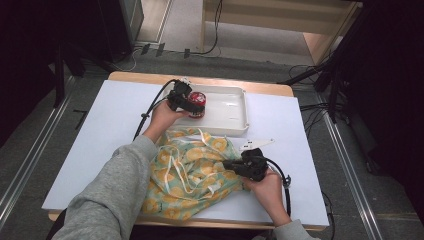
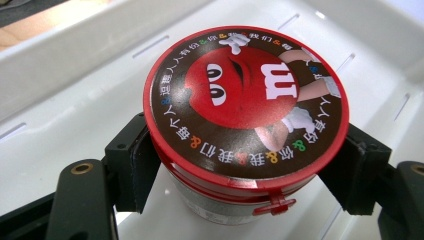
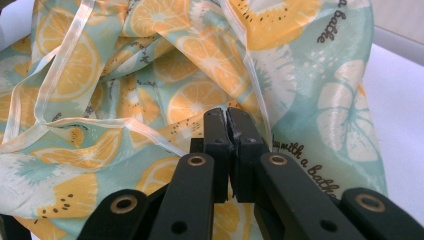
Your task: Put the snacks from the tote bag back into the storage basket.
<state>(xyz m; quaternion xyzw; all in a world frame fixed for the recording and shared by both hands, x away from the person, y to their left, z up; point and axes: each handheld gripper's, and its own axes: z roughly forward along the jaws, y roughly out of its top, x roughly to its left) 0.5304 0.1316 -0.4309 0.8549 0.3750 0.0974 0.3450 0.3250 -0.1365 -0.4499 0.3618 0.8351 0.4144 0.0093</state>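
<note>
Left gripper (image 1: 192, 104): jaws set on either side of a round candy tub (image 2: 245, 120), just under its red lid, pads against the wall of the tub. It reads as clamped on it. In the left gripper view the tub stands upright, lid printed with a red cartoon face and a ring of small characters. A small red tab sticks out at the lid's near edge.

The tub sits inside a shallow white tray (image 1: 235, 107) at the far side of the table, toward the tray's left end. I cannot tell whether its base rests on the tray floor or hangs just above it.

Right gripper (image 1: 239, 165): jaws pressed together, pinching a fold of a cloth bag (image 1: 192, 175), mint green with orange-slice print. In the right gripper view the fabric bunches up around the closed tips, and pale ribbon drawstrings (image 3: 75, 60) loop across it. The bag lies crumpled on the white table (image 1: 100, 150), near the person's edge, close in front of the tray.

Step in hand, as I judge it: taking the tub from the tray while the other hand holds the bag ready. The next move would call for a straight lift clear of the tray rim, then a carry back toward the bag. The bag's mouth looks collapsed, so it likely needs pulling open first.
</note>
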